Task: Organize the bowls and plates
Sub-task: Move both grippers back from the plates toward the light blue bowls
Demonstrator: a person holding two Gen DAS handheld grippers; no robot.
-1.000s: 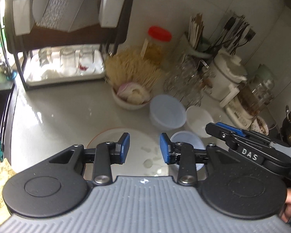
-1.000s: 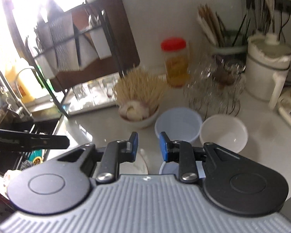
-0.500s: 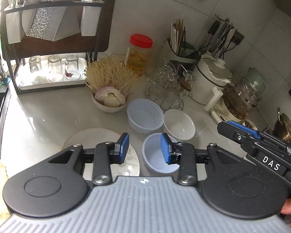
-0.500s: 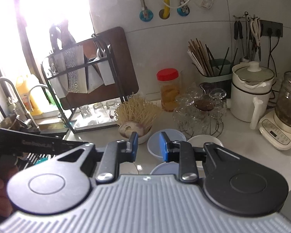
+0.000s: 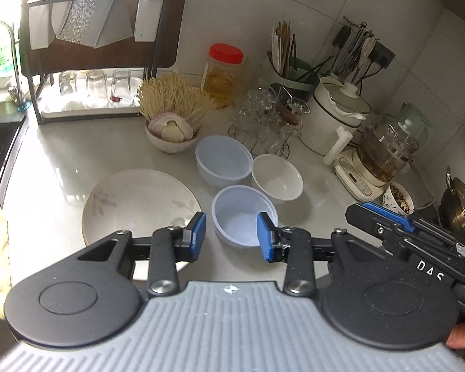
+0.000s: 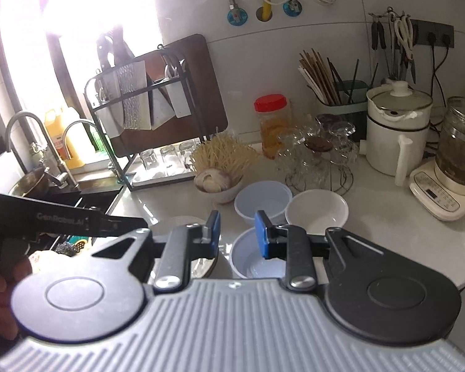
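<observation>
A large white plate [image 5: 136, 204] lies on the grey counter at the left. Right of it stand a near pale blue bowl [image 5: 243, 220], a far pale blue bowl [image 5: 223, 159] and a white bowl [image 5: 277, 181]. My left gripper [image 5: 231, 237] is open and empty, held above the counter's front edge over the near blue bowl. My right gripper [image 6: 237, 231] is open and empty, raised in front of the same bowls: near blue bowl [image 6: 251, 259], far blue bowl [image 6: 262, 198], white bowl [image 6: 316, 212]. The plate [image 6: 206, 262] is mostly hidden behind its left finger.
A bowl of garlic and noodles [image 5: 170, 127], a wire stand of glasses [image 5: 263, 124], a red-lidded jar [image 5: 221, 76], a white kettle [image 5: 338, 117] and a glass kettle [image 5: 384, 152] line the back. A dish rack [image 5: 90, 62] and sink [image 6: 43, 186] are at the left.
Both grippers have pulled back and up from the counter, so the plate and bowls look smaller and farther. Both stay open and empty.
</observation>
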